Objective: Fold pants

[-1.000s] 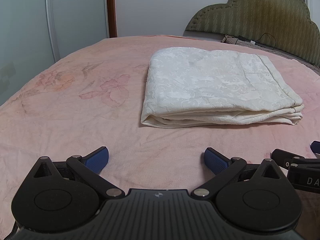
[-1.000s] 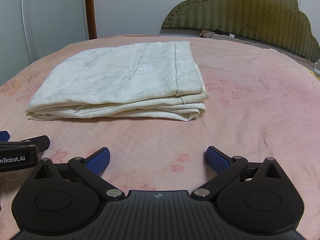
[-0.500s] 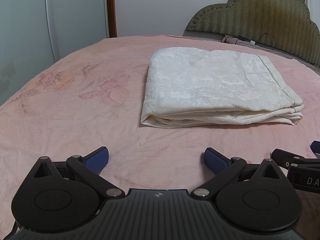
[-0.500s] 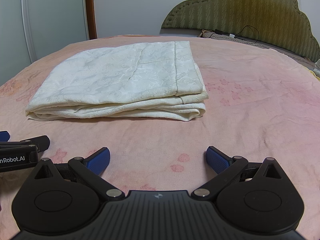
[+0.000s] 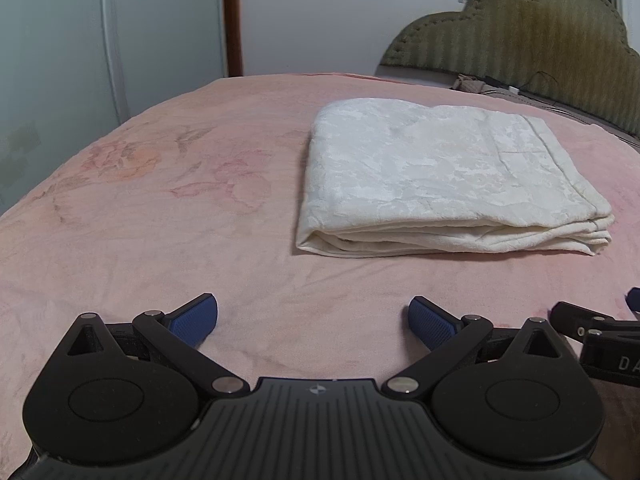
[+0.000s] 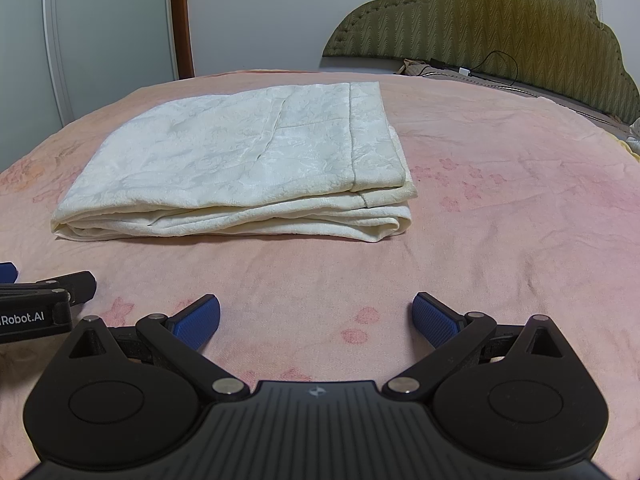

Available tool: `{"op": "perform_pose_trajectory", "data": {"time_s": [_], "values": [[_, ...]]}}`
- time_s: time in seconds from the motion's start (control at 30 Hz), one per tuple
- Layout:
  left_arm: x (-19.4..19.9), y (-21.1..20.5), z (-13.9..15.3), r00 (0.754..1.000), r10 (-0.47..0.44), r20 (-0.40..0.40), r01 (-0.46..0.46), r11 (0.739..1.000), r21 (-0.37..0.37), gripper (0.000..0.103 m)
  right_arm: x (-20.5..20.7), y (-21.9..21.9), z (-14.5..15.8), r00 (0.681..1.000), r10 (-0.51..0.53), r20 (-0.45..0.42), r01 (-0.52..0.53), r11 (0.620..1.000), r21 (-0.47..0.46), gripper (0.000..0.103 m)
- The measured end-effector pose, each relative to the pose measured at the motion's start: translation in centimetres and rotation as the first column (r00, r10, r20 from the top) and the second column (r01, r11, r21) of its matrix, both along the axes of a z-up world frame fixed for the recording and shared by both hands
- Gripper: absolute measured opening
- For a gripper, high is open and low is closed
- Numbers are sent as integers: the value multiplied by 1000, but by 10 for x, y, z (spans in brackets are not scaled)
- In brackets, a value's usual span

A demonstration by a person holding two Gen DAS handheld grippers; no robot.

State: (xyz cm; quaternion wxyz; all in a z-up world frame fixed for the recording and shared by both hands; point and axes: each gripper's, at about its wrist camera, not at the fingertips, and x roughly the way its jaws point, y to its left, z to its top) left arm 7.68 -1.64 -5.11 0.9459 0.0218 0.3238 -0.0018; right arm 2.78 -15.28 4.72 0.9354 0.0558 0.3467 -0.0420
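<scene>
The white pants (image 5: 444,176) are seen folded flat on the pink bed (image 5: 160,208) — apparently in several layers. The left gripper (image 5: 313,322) and right gripper (image 6: 316,320) are held wide apart, empty, short of the pants.

One folded white pants (image 5: 444,176). One pink floral bed (image 5: 160,208). One green headboard (image 6: 500,20). Two claws, left claw (image 5: 313,322) and right claw (image 6: 316,322), each with two blue pads.
</scene>
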Motion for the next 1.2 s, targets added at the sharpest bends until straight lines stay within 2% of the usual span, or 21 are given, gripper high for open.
{"op": "perform_pose_trajectory", "data": {"time_s": [1.2], "values": [[-2, 1, 0, 1000, -14, -4, 14, 1000, -10, 102, 0, 0, 0, 1000, 0, 0, 0, 1000, 0, 103]]}}
